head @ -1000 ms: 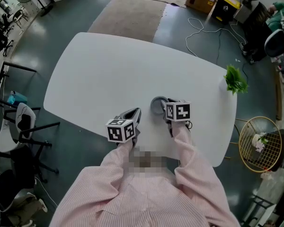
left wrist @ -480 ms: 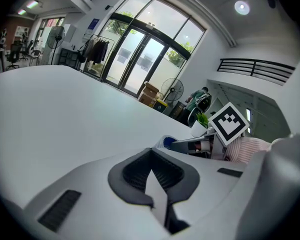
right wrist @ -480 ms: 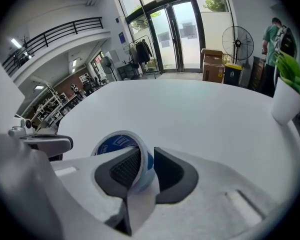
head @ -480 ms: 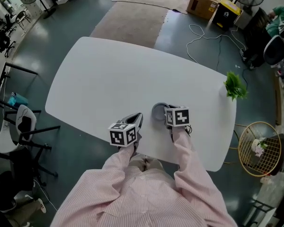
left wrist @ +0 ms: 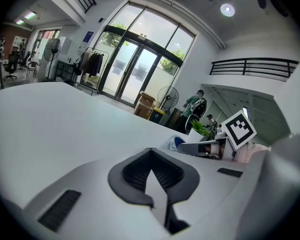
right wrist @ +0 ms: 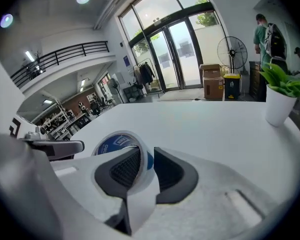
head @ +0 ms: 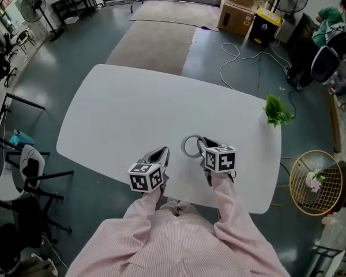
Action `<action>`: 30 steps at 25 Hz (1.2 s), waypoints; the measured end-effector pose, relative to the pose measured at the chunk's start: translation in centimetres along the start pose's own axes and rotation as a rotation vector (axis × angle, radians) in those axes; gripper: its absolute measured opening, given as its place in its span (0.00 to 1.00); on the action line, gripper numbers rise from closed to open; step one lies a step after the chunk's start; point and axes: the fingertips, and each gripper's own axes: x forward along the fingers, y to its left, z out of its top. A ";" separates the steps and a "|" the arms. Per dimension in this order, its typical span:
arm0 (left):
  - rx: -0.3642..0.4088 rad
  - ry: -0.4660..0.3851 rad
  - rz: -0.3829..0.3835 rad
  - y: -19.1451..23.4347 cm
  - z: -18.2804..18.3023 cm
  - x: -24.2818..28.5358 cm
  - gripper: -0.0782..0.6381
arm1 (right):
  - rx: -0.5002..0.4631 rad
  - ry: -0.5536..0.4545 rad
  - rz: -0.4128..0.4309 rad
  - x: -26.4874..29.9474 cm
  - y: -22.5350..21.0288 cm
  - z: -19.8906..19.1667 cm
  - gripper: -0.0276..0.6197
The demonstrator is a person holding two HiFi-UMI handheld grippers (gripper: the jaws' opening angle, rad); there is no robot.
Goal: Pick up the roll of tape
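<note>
Roll of tape (head: 183, 148) sat over the near part of the white table (head: 132, 103), a little right of its middle and not far in from the near edge, in the grip of the right gripper (head: 197, 145). The right gripper view showed the hold plainly: one pad was inside the ring and the other outside, clamped on the roll's wall (right wrist: 115, 145), so the roll stood on edge with its blue-printed core facing the camera. Pinching the wall was presumably chosen over spanning the whole ring because it needs less jaw opening. It also kept the roll from rolling out. The grip looked firm, with the wall seated deep between the ribbed pads. The roll appeared clear of the table top, though the head view could not confirm the gap beneath it. The left gripper (head: 160, 153) hung over the same near part of the table, just left of the roll and apart from it. Its jaws were together on nothing, as its own view (left wrist: 150, 156) showed only bare table ahead – it seemed parked out of the way, since one gripper was enough for the pick. A potted plant (head: 275, 111) stood at the table's far right edge, well apart from the work and no obstacle. Judged status: roll secured and the pick essentially made – the remaining risk was the roll pivoting in a single-wall pinch.
</note>
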 end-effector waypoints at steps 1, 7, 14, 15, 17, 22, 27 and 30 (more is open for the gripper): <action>0.002 -0.012 0.000 -0.1 0.3 -0.3 0.11 | 0.008 -0.025 0.006 -0.5 0.1 0.3 0.17; 0.030 -0.079 -0.018 -1.4 2.7 -2.2 0.11 | 0.025 -0.167 0.056 -3.5 1.9 2.5 0.17; 0.088 -0.161 -0.028 -2.9 5.7 -3.7 0.11 | 0.035 -0.310 0.094 -6.9 3.0 4.7 0.17; 0.099 -0.170 -0.028 -3.2 6.0 -3.9 0.11 | 0.036 -0.324 0.098 -7.4 3.1 4.9 0.17; 0.117 -0.187 -0.034 -3.8 6.6 -4.2 0.11 | 0.027 -0.354 0.103 -8.4 3.4 5.4 0.17; 0.155 -0.237 -0.060 -5.2 8.0 -5.6 0.11 | 0.005 -0.432 0.115 -11.0 4.0 6.7 0.17; 0.175 -0.287 -0.070 -6.4 9.5 -6.9 0.11 | -0.006 -0.514 0.118 -13.7 4.4 7.8 0.17; 0.194 -0.316 -0.076 -7.2 10.3 -7.5 0.11 | -0.011 -0.564 0.123 -15.0 4.5 8.8 0.17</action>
